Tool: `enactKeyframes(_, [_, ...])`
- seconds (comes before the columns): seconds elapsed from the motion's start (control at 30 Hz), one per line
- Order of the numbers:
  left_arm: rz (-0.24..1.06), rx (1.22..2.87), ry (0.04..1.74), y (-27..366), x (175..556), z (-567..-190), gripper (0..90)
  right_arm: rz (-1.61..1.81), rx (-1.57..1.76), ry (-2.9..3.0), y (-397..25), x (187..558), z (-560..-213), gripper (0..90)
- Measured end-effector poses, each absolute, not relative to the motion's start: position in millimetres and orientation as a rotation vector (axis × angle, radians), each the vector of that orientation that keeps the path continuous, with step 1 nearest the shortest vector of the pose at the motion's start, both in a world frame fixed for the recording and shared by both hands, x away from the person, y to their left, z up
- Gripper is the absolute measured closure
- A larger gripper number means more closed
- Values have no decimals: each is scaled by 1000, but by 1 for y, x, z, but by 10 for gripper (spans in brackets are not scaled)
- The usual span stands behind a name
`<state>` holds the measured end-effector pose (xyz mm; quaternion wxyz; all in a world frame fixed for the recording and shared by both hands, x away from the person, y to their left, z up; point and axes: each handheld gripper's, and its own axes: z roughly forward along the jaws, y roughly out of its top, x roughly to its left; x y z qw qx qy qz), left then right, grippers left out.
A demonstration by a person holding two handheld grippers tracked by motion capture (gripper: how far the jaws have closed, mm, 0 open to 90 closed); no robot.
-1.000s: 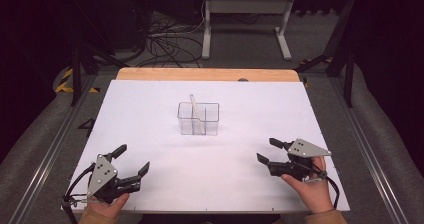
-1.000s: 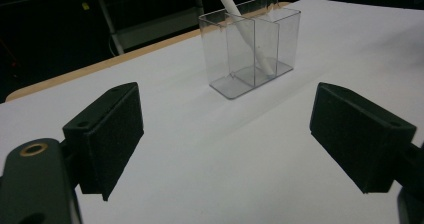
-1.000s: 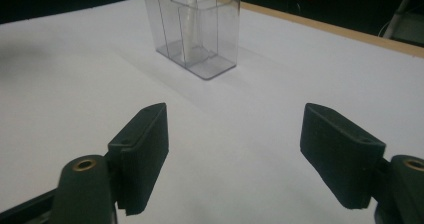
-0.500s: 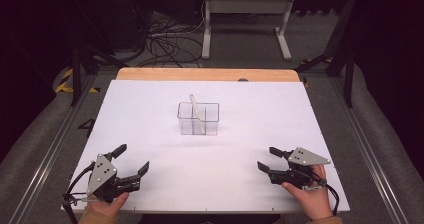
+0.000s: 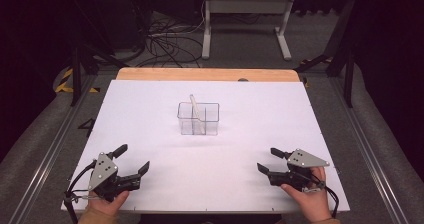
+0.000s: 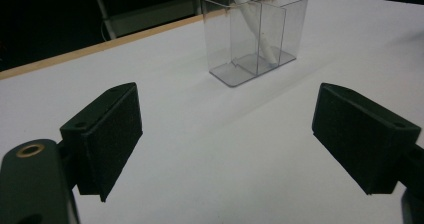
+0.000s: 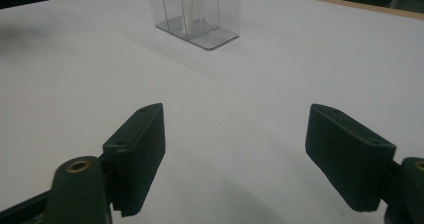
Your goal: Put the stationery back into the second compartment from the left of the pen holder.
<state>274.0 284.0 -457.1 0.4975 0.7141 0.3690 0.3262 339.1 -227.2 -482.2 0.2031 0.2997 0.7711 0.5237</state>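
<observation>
Clear holder (image 5: 198, 118) with white stick (image 5: 195, 107) upright-tilted, straight ahead of both jaws, well apart; left gripper (image 5: 131, 161) and right gripper (image 5: 271, 160) about equally near, jaws wide, empty.

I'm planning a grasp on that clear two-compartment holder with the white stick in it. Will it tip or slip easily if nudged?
The clear holder looks thin-walled and nearly empty, so it is probably light and would likely slide on the smooth white table. It stands taller than its narrow base, so a high push may tip it. The leaning white stick would probably rattle or shift.
</observation>
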Motion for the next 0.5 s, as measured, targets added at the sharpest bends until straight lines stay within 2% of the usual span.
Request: enactKeyframes(0.5, [813,1730,886,285,273,-457,125,1467,834,2136,-229,339,-479,238])
